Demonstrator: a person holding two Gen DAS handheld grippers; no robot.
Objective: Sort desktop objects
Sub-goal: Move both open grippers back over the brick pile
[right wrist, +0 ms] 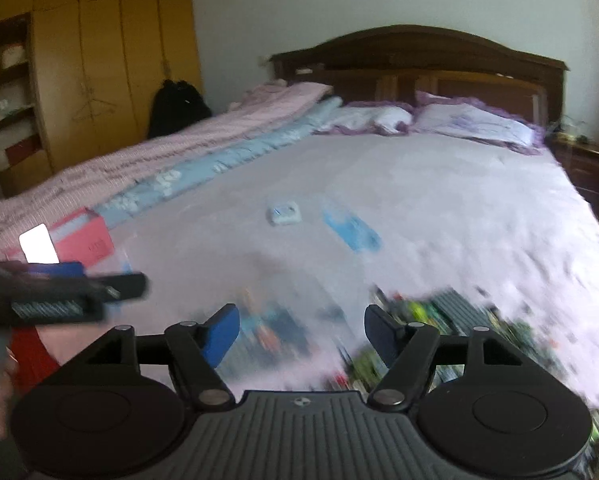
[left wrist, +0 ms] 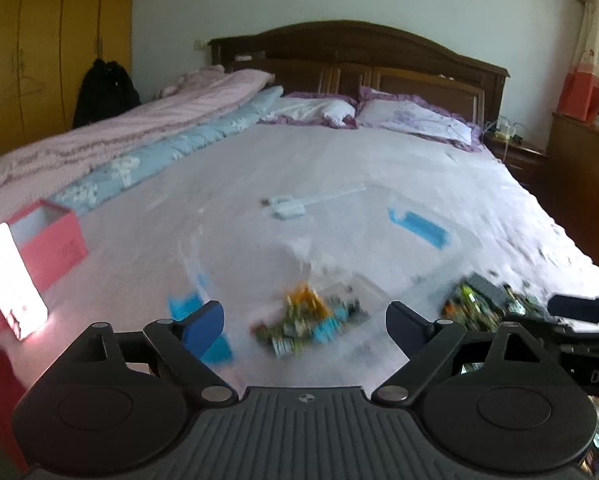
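Both views are blurred by motion. My left gripper (left wrist: 304,324) is open and empty above a clear plastic box (left wrist: 319,322) holding small green, orange and blue parts. A heap of green circuit boards (left wrist: 483,304) lies to its right. My right gripper (right wrist: 299,334) is open and empty, over the clear box (right wrist: 271,332) and beside the circuit boards (right wrist: 447,316). A blue lid piece (left wrist: 417,226) and a small pale device (left wrist: 285,206) lie farther up the bed; both also show in the right wrist view, the lid (right wrist: 351,230) and the device (right wrist: 284,213).
Everything lies on a white bed sheet (left wrist: 379,168). A pink open box (left wrist: 47,240) stands at the left. Rolled pink and blue quilts (left wrist: 139,140) run along the left side. Pillows (left wrist: 415,118) and a dark headboard are at the far end.
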